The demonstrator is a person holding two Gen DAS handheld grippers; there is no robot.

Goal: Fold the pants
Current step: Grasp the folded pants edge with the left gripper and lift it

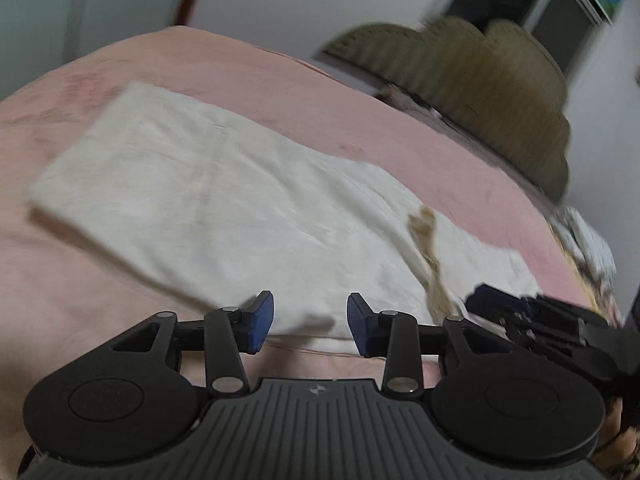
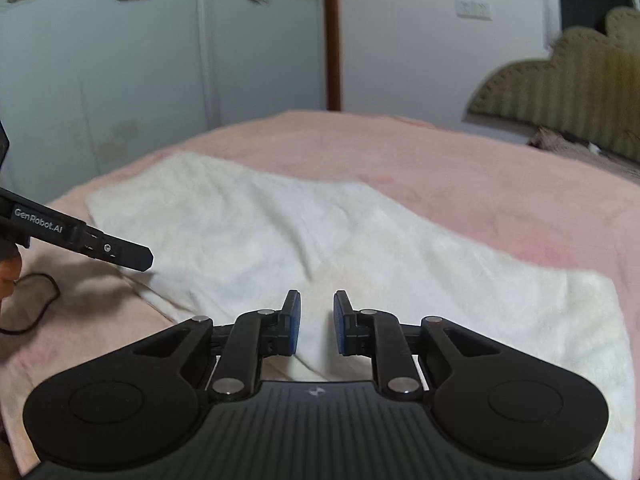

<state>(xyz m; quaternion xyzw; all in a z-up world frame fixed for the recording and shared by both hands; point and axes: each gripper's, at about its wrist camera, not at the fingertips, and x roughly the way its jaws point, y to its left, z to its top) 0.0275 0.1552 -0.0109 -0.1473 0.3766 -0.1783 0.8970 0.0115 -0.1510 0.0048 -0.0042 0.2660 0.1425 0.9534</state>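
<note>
Cream-white pants (image 1: 220,200) lie flat in a long folded strip across the pink bed (image 1: 440,160). A tan trim (image 1: 428,248) shows near their right end. My left gripper (image 1: 310,320) hovers at the near edge of the cloth, open, with nothing between its blue pads. My right gripper (image 1: 486,300) appears at the right, low over the pants' end. In the right wrist view the pants (image 2: 320,232) spread ahead, and the right gripper (image 2: 316,322) stands over them with a narrow gap between its pads, pinching no cloth. The left gripper (image 2: 136,258) reaches in from the left.
The pink bed sheet (image 2: 480,184) extends around the pants. An olive scalloped headboard (image 1: 500,92) stands at the far right, against a white wall. A pale wardrobe (image 2: 120,80) lies beyond the bed. A black cable (image 2: 40,292) and a hand (image 2: 8,276) are at the left.
</note>
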